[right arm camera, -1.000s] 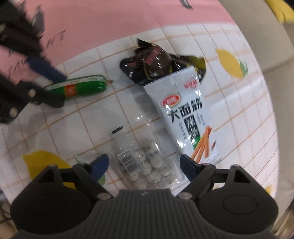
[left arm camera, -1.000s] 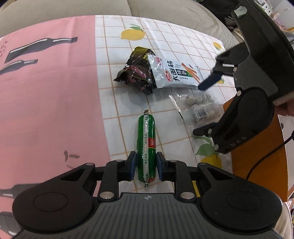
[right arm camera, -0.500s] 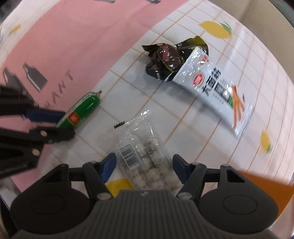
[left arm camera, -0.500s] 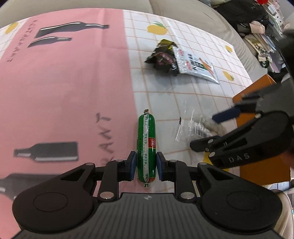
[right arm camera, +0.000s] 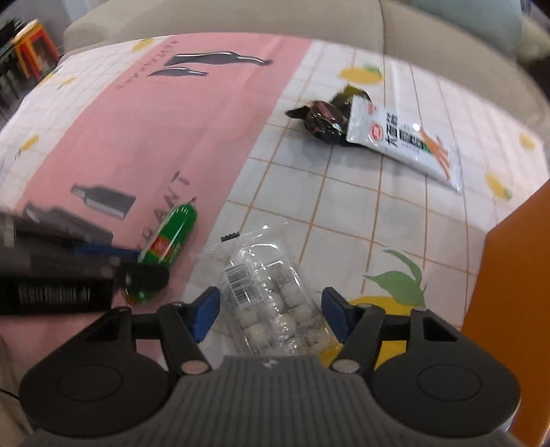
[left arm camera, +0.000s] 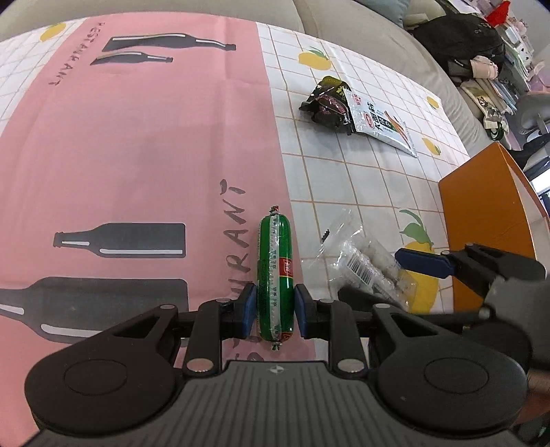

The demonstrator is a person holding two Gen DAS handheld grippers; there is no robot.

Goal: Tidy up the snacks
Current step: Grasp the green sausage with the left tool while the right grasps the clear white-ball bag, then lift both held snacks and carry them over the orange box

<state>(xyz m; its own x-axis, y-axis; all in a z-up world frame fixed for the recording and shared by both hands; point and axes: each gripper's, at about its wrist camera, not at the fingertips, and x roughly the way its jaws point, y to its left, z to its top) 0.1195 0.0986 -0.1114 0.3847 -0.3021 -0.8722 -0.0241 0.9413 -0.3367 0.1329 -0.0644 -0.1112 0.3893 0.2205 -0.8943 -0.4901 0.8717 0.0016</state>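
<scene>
A green sausage stick point(left arm camera: 275, 261) lies along the right edge of the pink mat point(left arm camera: 137, 137). It sits between the pads of my left gripper point(left arm camera: 275, 309), whose jaws are opening, with a thin gap on each side. My right gripper point(right arm camera: 271, 309) is shut on a clear pack of white balls point(right arm camera: 268, 292), just right of the sausage stick point(right arm camera: 172, 233). The left wrist view shows the same clear pack point(left arm camera: 357, 264) in the right gripper point(left arm camera: 388, 280). A dark wrapper point(left arm camera: 326, 103) and a white snack packet point(left arm camera: 381, 123) lie together further back.
An orange box point(left arm camera: 488, 220) stands at the right edge of the lemon-print tablecloth point(left arm camera: 343, 178). A beige sofa point(right arm camera: 240, 20) runs behind the table. Bags and clutter point(left arm camera: 474, 51) sit at the far right.
Both grippers moved away from the dark and white packets, carrying the sausage over the pink mat's edge and the clear pack beside it. The right jaws closed on the pack; the left pads eased off.
</scene>
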